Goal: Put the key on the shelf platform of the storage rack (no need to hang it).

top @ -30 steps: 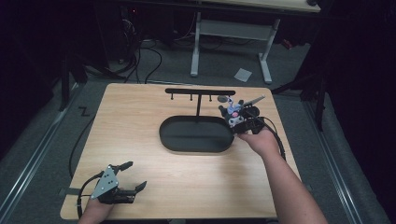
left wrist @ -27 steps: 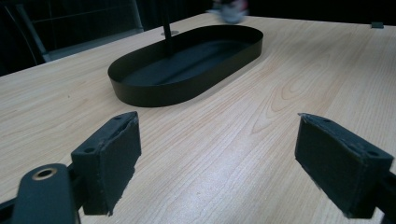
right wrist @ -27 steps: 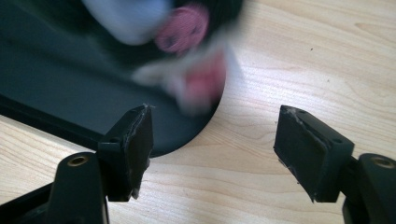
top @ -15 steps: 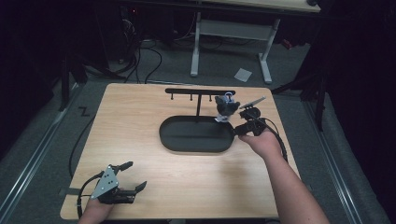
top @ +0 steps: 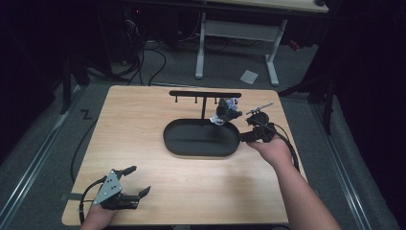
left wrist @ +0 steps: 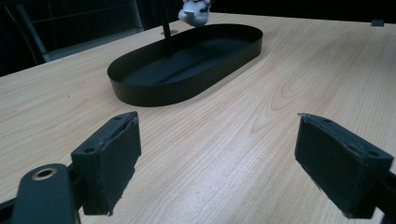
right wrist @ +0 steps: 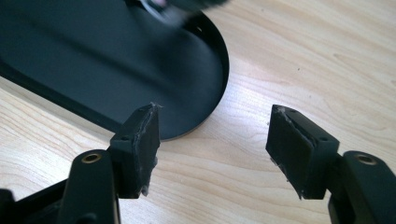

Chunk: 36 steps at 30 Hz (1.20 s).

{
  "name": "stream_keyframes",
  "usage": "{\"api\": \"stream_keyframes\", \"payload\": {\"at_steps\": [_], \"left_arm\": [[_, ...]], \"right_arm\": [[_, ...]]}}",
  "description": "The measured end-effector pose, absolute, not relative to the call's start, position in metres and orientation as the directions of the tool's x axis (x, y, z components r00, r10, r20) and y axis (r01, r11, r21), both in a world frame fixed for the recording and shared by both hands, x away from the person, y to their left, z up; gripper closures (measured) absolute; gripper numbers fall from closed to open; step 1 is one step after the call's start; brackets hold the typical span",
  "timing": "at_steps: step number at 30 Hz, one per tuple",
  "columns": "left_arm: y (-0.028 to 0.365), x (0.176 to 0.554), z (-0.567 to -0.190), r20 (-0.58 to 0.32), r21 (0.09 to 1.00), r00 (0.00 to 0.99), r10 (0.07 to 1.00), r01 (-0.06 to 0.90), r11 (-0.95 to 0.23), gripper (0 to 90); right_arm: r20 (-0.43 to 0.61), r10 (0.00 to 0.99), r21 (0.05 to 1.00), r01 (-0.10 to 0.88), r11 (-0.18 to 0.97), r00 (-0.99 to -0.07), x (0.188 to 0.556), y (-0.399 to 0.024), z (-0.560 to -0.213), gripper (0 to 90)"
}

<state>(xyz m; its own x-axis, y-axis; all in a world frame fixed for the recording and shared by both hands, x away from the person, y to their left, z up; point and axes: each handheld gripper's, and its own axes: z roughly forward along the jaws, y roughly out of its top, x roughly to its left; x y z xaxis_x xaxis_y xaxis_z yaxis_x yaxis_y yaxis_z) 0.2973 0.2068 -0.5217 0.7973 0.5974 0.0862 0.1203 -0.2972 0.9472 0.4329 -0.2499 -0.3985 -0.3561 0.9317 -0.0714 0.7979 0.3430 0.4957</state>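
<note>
Overhead, I see the wooden table (top: pixel 143 124) with a black oval tray (top: pixel 201 139) sitting a little toward its far right quarter. Behind the tray stands a black T-shaped rack (top: pixel 205 95), its crossbar running parallel to the table's far edge. A small pale object (top: pixel 225 111) hangs at the right part of that rack, over the tray's far rim; I cannot tell what it is. My right tool (top: pixel 251 136) sits just beside the tray's right end, near the table's right edge, with the hand (top: pixel 273 149) behind it. My left tool (top: pixel 136 184) rests at the near left corner of the table, jaws spread, well apart from the tray.

From the left gripper view, I have both pads (left wrist: pixel 114 154) wide apart with bare wood between them. The tray (left wrist: pixel 187 88) lies farther off, its wall upright and its floor bare, the rack's post (left wrist: pixel 166 28) rising from behind it and the pale object (left wrist: pixel 194 11) hanging near the top edge.

From the right gripper view, my pads (right wrist: pixel 299 149) are spread, nothing between them. The left pad overlaps the tray's rounded end (right wrist: pixel 219 88); the right pad is over bare table. A blurred pale shape (right wrist: pixel 163 9) shows above the tray.
</note>
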Motion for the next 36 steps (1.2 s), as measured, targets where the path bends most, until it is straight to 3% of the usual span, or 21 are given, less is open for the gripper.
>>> {"api": "stream_keyframes", "payload": {"at_steps": [17,36], "left_arm": [[0.207,0.297,-0.522,0.087,0.947,0.795,0.601,0.122,-0.298,15.0],[0.206,0.297,-0.522,0.092,0.944,0.791,0.605,0.124,-0.305,15.0]], "right_arm": [[0.009,0.929,0.614,0.735,0.287,-0.371,0.405,-0.26,-0.417,29.9],[0.024,0.918,0.685,0.675,0.272,-0.395,0.346,-0.256,-0.499,25.3]]}}
